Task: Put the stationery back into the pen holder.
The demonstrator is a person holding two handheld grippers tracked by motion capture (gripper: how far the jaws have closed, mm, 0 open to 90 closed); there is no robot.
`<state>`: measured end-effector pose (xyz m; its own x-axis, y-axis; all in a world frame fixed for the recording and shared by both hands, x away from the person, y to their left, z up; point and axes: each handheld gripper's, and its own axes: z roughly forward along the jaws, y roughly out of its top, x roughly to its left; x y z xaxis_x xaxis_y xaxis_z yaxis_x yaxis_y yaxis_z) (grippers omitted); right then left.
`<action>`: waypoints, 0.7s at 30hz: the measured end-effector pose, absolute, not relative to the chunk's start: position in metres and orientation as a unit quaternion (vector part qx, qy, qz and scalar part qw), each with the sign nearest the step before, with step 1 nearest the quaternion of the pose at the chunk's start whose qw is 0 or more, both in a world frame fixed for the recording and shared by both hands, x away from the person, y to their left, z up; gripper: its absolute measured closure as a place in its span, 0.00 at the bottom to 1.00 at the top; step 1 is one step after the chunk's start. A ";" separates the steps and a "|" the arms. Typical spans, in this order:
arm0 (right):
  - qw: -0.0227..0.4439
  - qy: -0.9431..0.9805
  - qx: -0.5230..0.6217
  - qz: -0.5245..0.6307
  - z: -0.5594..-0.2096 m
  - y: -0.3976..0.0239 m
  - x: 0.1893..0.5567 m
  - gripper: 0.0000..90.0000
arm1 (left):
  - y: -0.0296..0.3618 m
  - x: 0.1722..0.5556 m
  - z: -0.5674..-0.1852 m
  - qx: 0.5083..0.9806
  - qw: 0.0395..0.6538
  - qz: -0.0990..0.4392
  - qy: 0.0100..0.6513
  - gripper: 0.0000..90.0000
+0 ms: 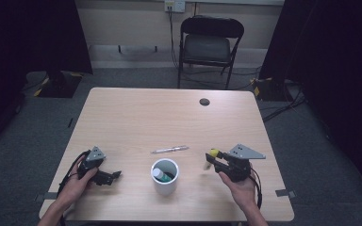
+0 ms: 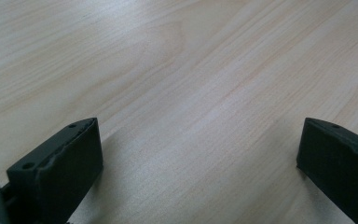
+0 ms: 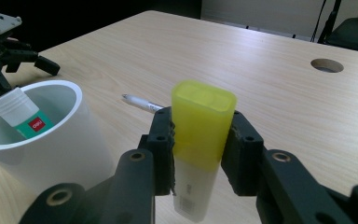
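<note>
1. The desk [image 1: 136,113] is pale wood with a round cable hole [image 1: 204,101] near its far edge. It carries everything below, and the cup serves as the landmark for places.
2. A folding chair [image 1: 207,44] stands on the carpet beyond the desk, well behind the cup.
3. The cup [image 1: 165,177] is white and stands upright near the desk's front edge, about midway between the two hands. Its mouth is open.
4. The right gripper [image 1: 212,160] is to the right of the cup, held in the person's right hand [image 1: 239,188]. Its jaws are clamped on the highlighter, one pad pressing each side of the barrel.
5. The left gripper [image 1: 114,175] is to the left of the cup, in the left hand [image 1: 78,181]. Its jaws stand wide apart with only bare desk wood between them, close above the surface.
6. The highlighter [image 3: 200,135] has a yellow cap and a white barrel. It stands upright in the right gripper, cap up, to the right of the cup and apart from it.
7. A white tube [image 3: 21,112] with a green and red label leans inside the cup against its wall.
8. A pen [image 1: 169,149] lies flat on the desk just behind the cup, apart from it.
</note>
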<state>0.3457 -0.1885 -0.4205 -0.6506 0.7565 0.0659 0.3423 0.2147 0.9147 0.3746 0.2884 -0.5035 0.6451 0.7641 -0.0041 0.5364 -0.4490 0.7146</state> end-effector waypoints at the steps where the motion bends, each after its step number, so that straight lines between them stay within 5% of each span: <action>1: 0.204 0.751 0.364 0.512 -0.419 -0.189 0.346 0.75 | 0.288 0.375 -0.503 0.836 0.352 0.162 0.389 0.00; 21: 0.209 0.733 0.344 0.549 -0.382 -0.184 0.354 0.75 | 0.288 0.375 -0.503 0.836 0.352 0.161 0.389 0.00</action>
<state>0.3542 -0.1836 -0.3823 -0.6754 0.7340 0.0713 0.2747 0.1607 0.9480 0.3746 0.2884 -0.5034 0.6448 0.7643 -0.0045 0.5367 -0.4486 0.7146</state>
